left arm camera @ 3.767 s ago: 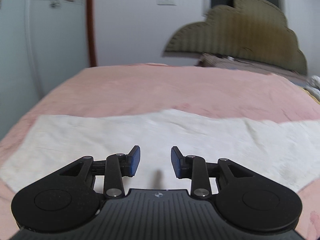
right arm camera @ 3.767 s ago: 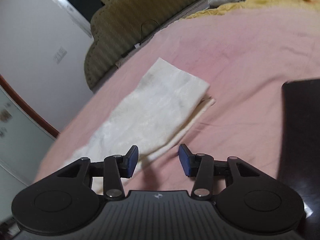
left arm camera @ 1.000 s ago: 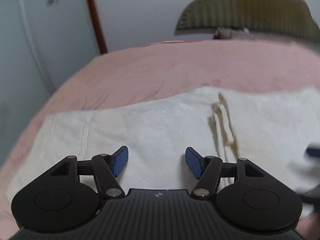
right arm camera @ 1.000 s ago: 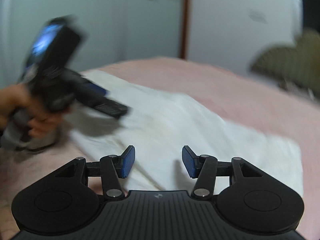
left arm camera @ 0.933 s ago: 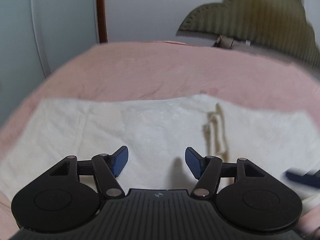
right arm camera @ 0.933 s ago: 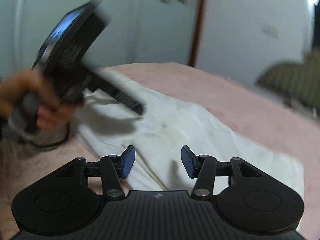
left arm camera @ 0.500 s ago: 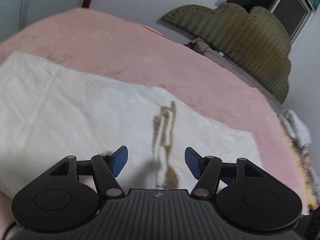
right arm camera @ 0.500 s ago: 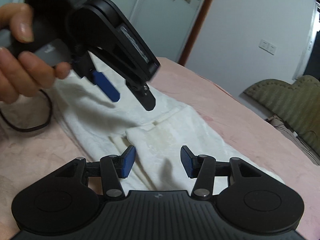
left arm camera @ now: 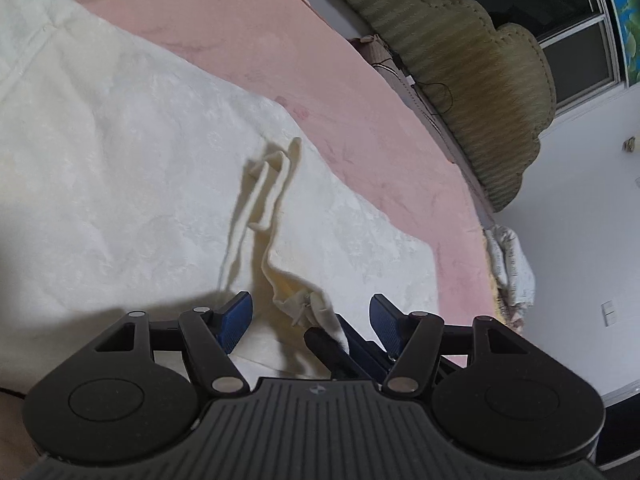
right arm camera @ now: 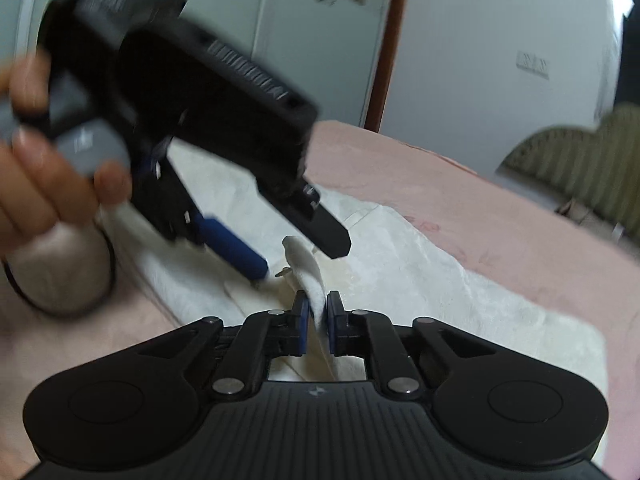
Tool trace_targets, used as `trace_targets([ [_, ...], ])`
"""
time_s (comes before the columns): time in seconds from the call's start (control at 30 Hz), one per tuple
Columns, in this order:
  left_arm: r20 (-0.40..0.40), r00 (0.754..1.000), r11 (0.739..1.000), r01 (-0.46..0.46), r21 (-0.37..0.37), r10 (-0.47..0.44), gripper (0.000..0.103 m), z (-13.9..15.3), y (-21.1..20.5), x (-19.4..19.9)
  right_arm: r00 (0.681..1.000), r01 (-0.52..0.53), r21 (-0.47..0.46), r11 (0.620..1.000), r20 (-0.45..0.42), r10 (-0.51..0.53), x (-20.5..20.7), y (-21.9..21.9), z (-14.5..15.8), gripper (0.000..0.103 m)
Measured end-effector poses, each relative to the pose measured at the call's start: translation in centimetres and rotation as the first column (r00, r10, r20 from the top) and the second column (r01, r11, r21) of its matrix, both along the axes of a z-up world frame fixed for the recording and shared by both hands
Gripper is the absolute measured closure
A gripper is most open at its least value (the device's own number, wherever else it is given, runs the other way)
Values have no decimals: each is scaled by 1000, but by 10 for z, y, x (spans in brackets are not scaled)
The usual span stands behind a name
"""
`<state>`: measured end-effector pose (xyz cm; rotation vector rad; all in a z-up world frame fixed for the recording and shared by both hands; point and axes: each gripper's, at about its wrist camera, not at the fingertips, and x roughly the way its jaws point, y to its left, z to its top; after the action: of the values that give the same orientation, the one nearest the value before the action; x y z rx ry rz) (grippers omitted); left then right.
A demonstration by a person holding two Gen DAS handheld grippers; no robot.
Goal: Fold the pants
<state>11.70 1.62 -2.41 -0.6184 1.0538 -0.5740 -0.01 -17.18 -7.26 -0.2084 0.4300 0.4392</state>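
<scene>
Cream-white pants lie spread flat on a pink bedspread. A cream drawstring lies looped on them. My right gripper is shut on the drawstring's end and lifts it off the pants. Its fingertips show in the left wrist view, pinching the same end. My left gripper is open, its blue pads on either side of that pinched end. It also shows in the right wrist view, held in a hand, blurred, jaws apart.
An olive scalloped headboard stands at the far end of the bed. Crumpled bedding lies by it. A white wall with a brown door frame rises beyond the bed. A black cord lies near the holding hand.
My right gripper has closed on the drawstring's end and raised it. My left gripper has moved in closer, so the pinched end now sits between its open pads.
</scene>
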Motion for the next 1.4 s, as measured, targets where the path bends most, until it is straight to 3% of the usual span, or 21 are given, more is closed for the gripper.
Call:
trace_targets([
  [0.07, -6, 1000, 1000, -2, -6, 2, 54, -3, -5, 3, 1000, -12, 24, 1000, -8, 12, -2, -2, 3, 93],
  [0.1, -14, 1000, 1000, -2, 4, 2, 78, -6, -8, 4, 1000, -17, 15, 1000, -11, 17, -2, -1, 2, 93],
  [0.13, -17, 1000, 1000, -13, 16, 13, 88, -7, -10, 4, 1000, -21, 0, 1000, -9, 21, -5, 2, 1, 93],
  [0.17, -7, 1000, 999, -26, 24, 26, 89, -7, -10, 2, 1000, -27, -12, 1000, -2, 27, -5, 5, 0, 93],
  [0.33, 107, 992, 992, -73, 106, 61, 90, 5, -4, -24, 998, -65, 8, 998, -18, 65, -2, 7, -1, 94],
  [0.4, 88, 994, 990, -69, 126, 58, 90, -3, -3, -25, 995, -76, -13, 997, -73, 75, 1, 9, -5, 93],
  [0.5, 14, 998, 995, -62, 76, 61, 89, -20, 3, -22, 989, -113, -70, 991, -106, 105, -4, 3, -4, 91],
  [0.57, 29, 998, 995, -60, 76, 58, 89, -19, 4, -24, 982, -127, 19, 992, -140, 128, -4, -17, 8, 90],
  [0.67, 23, 998, 996, -66, 58, 65, 87, -24, 7, -23, 992, -31, 143, 989, -118, 48, 6, -47, 22, 90],
  [0.77, 20, 997, 997, -75, 37, 74, 86, -27, 9, -24, 985, 120, 138, 983, -137, -101, 37, -66, 20, 90],
  [0.87, 29, 997, 996, -75, 42, 73, 86, -26, 9, -26, 943, 258, 116, 959, -248, -224, 81, -87, 3, 90],
  [0.97, 47, 996, 996, -75, 53, 72, 85, -26, 8, -29, 912, 352, 200, 914, -293, -287, 91, -104, 3, 89],
  [1.1, 70, 996, 995, -64, 74, 59, 84, -23, 3, -32, 960, 213, 231, 949, -233, -159, 74, -75, 16, 88],
  [1.2, 84, 995, 994, -58, 88, 50, 83, -15, 1, -38, 963, 102, 222, 970, -265, -41, 73, -44, 8, 86],
  [1.23, 90, 995, 995, -57, 84, 49, 78, -11, 4, -40, 961, 88, 173, 981, -272, -39, 76, -34, 0, 83],
  [1.3, 121, 990, 990, -92, 104, 79, 80, -2, 16, -48, 973, 85, 104, 991, -222, -60, 69, -20, -6, 83],
  [1.4, 188, 969, 971, -189, 148, 160, 80, 12, 48, -64, 985, 46, 123, 991, -173, -25, 58, -9, 7, 82],
])
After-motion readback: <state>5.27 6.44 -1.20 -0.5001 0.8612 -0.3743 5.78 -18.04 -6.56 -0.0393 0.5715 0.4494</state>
